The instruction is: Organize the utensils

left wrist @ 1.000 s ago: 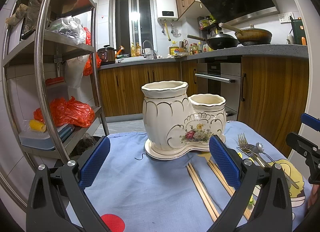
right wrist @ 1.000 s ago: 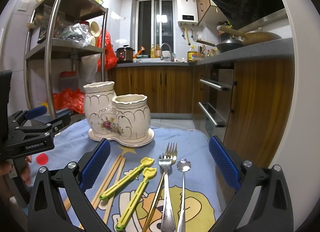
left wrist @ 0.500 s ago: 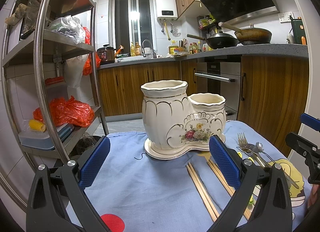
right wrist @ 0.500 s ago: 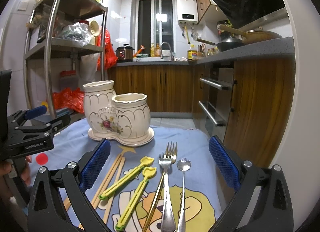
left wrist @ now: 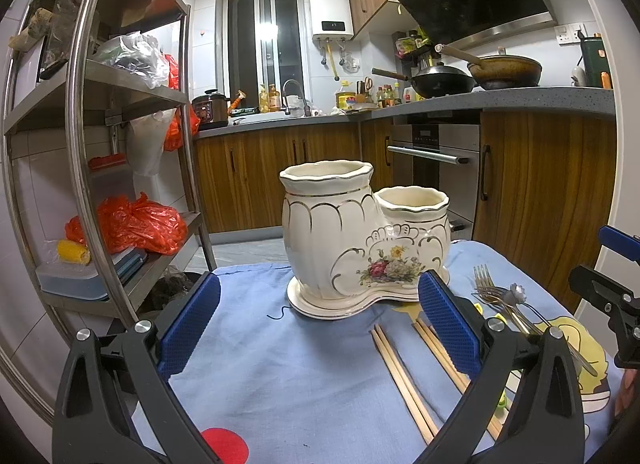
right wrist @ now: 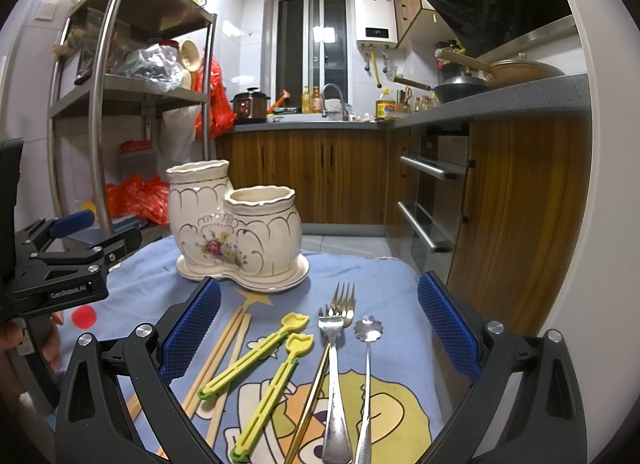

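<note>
Fork (right wrist: 335, 364) handles cut off — chopsticks (left wrist: 404, 380) behind left gripper (left wrist: 320, 320).

Your left gripper (left wrist: 319, 322) & right gripper (right wrist: 319, 322) look alike: matte black plastic frames w/ triangular cutouts, round silver screws near the finger roots, blue pads (left wrist: 189, 324) w/ fine grid texture. Side-on in the right wrist view, the left unit shows white "GenRobot.AI" lettering. Your bare-skinned left hand (right wrist: 24, 348) shows at the frame edge.
</note>
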Available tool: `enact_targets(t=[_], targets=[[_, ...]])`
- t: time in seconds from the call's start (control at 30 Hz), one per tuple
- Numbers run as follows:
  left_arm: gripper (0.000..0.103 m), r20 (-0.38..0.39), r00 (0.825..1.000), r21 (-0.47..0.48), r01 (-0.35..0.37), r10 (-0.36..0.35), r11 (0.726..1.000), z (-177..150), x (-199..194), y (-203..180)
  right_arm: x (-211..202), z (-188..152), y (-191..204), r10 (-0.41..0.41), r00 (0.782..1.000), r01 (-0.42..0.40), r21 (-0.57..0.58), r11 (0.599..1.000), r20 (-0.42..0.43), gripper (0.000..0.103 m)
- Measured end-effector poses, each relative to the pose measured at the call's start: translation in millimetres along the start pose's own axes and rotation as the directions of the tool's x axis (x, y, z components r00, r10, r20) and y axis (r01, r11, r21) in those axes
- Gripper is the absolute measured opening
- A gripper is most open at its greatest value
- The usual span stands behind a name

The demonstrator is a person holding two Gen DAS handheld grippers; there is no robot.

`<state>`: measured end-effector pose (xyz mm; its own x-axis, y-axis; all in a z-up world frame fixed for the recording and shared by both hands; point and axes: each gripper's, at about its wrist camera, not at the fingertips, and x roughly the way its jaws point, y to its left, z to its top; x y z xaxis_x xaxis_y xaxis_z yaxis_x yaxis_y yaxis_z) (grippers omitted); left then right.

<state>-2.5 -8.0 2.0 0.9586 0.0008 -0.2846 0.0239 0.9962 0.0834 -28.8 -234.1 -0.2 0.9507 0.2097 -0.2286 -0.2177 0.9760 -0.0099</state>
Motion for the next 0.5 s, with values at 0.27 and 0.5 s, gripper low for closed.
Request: enact_targets(t=[0.27, 0.5], targets=[[0.098, 0.0, 1.0, 0.0, 0.0, 0.0, 1.0, 0.2, 0.1, -0.3, 0.6, 0.2, 0.6, 0.0, 1.0, 0.0, -0.001, 1.0, -0.001, 0.098], [0.098, 0.0, 1.0, 0.003, 0.006, -0.006, 1.0, -0.2, -1.0, -2.7, 0.0, 0.1, 0.5, -0.001, 1.0, 0.001, -0.001, 1.0, -0.002, 0.098]])
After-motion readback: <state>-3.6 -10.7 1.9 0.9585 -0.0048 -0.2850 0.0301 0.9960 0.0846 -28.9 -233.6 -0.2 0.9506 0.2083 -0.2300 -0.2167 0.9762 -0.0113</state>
